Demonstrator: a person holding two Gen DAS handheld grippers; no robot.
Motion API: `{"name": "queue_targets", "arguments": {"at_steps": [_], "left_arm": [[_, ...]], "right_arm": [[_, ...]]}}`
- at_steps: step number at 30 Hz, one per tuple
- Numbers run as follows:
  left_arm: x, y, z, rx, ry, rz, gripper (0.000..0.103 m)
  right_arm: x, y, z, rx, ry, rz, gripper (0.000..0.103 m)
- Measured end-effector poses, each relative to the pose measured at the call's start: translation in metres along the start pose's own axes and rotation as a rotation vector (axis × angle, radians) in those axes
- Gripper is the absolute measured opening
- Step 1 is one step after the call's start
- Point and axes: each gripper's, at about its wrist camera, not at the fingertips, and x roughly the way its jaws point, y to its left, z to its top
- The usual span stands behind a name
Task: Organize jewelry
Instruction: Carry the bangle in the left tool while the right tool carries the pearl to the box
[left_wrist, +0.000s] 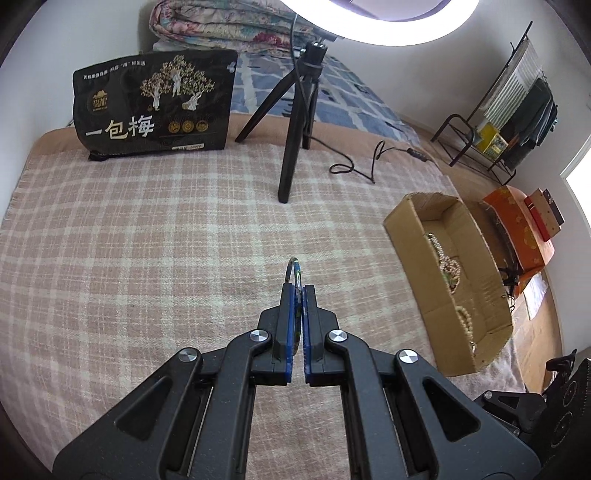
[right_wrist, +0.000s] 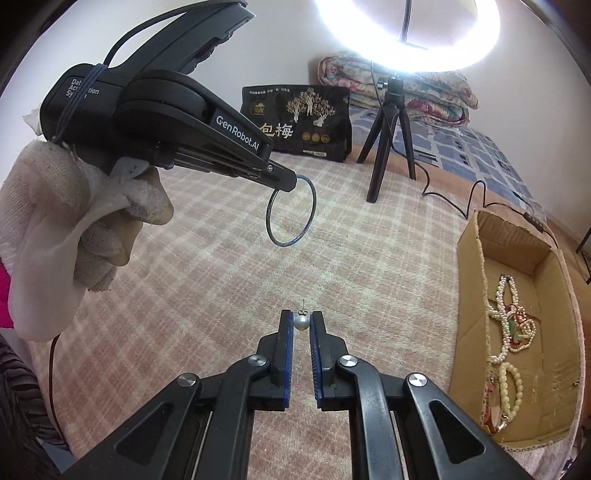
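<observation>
- Pinched between the blue pads of the right gripper (right_wrist: 301, 320) sits a small pearl earring (right_wrist: 300, 322), its post sticking up past the fingertips; it is off the plaid blanket (right_wrist: 221, 258).
- Left gripper (right_wrist: 291, 182), held by a gloved hand (right_wrist: 74, 236), is clamped on the rim of a thin bangle (right_wrist: 291, 210), which hangs free above the blanket, well left of the cardboard box (right_wrist: 476, 266).
- Inside the cardboard box already lie pearl necklaces (right_wrist: 511, 321) and a bead bracelet (right_wrist: 511, 387), so part of the sorting looks done.
- Left to do, I judge: carry both pieces right to the box and release them there. No other loose jewelry shows on the blanket.
</observation>
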Motion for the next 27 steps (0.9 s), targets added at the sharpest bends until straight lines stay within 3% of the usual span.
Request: {"name": "queue_targets", "arguments": {"at_steps": [9, 27], "left_arm": [[-0.01, -0.033, 0.003, 0.042, -0.027, -0.048, 0.001], [-0.005, -0.116, 0.02, 0.134, -0.08, -0.128, 0.001]], "right_arm": [[-0.038, -0.018, -0.011, 0.029, -0.047, -0.027, 0.006], [-0.091, -0.104, -0.048, 0.197, -0.091, -0.139, 0.007]]}}
